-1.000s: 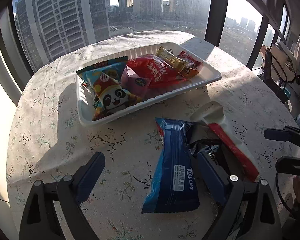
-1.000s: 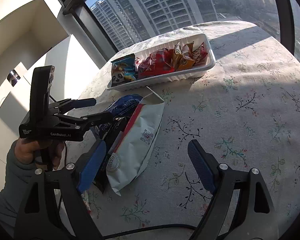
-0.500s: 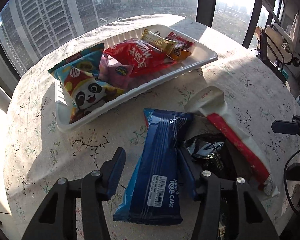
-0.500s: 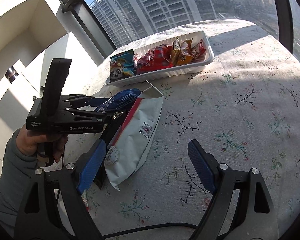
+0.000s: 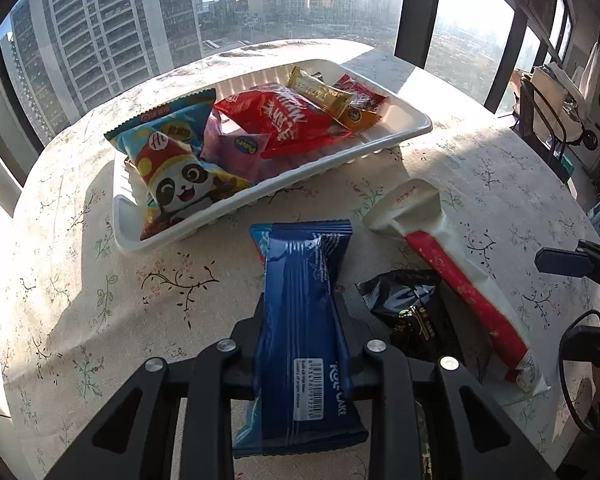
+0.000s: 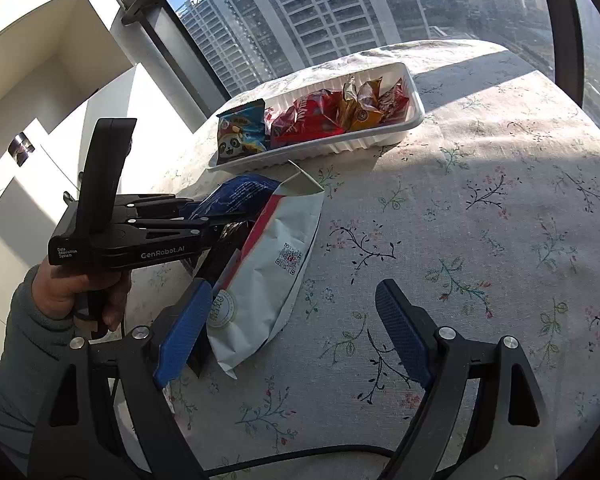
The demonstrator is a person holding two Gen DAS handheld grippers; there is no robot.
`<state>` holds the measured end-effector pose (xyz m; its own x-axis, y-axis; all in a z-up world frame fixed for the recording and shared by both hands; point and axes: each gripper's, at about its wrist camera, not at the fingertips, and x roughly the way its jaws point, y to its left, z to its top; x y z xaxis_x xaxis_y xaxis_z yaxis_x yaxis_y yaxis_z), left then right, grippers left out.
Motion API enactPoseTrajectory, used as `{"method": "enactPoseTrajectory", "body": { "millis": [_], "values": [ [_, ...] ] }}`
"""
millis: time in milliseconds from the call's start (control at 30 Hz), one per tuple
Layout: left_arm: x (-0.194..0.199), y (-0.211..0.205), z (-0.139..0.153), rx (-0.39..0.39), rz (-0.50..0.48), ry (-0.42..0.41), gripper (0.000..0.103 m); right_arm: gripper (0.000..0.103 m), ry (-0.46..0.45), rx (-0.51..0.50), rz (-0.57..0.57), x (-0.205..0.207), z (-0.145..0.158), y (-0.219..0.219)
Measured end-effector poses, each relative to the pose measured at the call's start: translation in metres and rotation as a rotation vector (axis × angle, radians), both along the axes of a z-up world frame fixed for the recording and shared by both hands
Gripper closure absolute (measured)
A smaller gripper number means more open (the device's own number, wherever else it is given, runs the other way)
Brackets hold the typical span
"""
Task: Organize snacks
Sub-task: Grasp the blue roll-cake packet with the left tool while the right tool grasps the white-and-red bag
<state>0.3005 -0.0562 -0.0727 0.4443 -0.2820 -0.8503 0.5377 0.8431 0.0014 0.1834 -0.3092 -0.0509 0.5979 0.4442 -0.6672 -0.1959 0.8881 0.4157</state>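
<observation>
Snacks are split between 2 places: a white ribbed tray [image 5: 400,136] at the far side of the desk [image 5: 80,300], and 3 loose packets on the cloth nearer the cameras. The tray holds a panda-print bag [image 5: 172,176], a pink pack [image 5: 236,148], a red bag [image 5: 284,120], a gold bar [image 5: 320,92] and a dark red packet [image 5: 360,94].

Surface: the desk is round and covered with a pale cloth printed with small twigs and flowers. Sunlight and hard shadows cross it.

Room: floor-height windows with dark frames stand behind the desk; high-rise blocks fill the view outside. White cabinets [image 6: 40,128] stand on the left of the right wrist view.

Left tool [image 5: 302,320]: jaws closing on the blue roll cake packet [image 5: 304,312], which lies lengthwise between them, the pads against both of its sides. A hand [image 6: 80,292] in a grey sleeve holds this tool.

Right tool [image 6: 288,320]: jaws wide apart, nothing between them, above bare cloth.

Beside the blue packet lie a black packet [image 5: 412,312] and a white-and-red bag [image 5: 452,272], the bag partly over the black packet.

Limits of view:
- The pads of the left tool are hidden behind the blue packet.
- Most of the print on the black packet is unreadable.
- Items at the right edge of the left wrist view are cut off and unclear.
</observation>
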Motion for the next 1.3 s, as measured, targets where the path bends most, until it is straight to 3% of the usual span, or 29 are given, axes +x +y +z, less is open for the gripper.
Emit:
{"method": "enactPoseTrajectory", "body": {
  "millis": [333,467,667,800,1033,1300],
  "values": [
    [-0.027,0.048,0.021,-0.116,0.096,-0.051,0.075,0.02,-0.001,-0.058,0.025,0.012,0.004,0.024],
    [-0.043,0.057,0.026,-0.157,0.11,-0.067,0.075,0.025,0.027,-0.105,0.035,0.028,0.001,0.037],
    [-0.053,0.06,0.024,-0.17,0.112,-0.062,0.075,0.04,0.114,-0.179,0.048,0.057,-0.016,0.054],
    [-0.054,0.061,0.019,-0.171,0.11,-0.053,0.075,0.061,0.108,-0.21,0.051,0.063,-0.018,0.056],
    [-0.054,0.061,0.015,-0.175,0.112,-0.046,0.075,0.084,0.102,-0.248,0.049,0.061,-0.019,0.051],
    [-0.056,0.063,0.014,-0.18,0.121,-0.048,0.075,0.088,0.082,-0.225,0.037,0.055,-0.019,0.045]
  ]
}}
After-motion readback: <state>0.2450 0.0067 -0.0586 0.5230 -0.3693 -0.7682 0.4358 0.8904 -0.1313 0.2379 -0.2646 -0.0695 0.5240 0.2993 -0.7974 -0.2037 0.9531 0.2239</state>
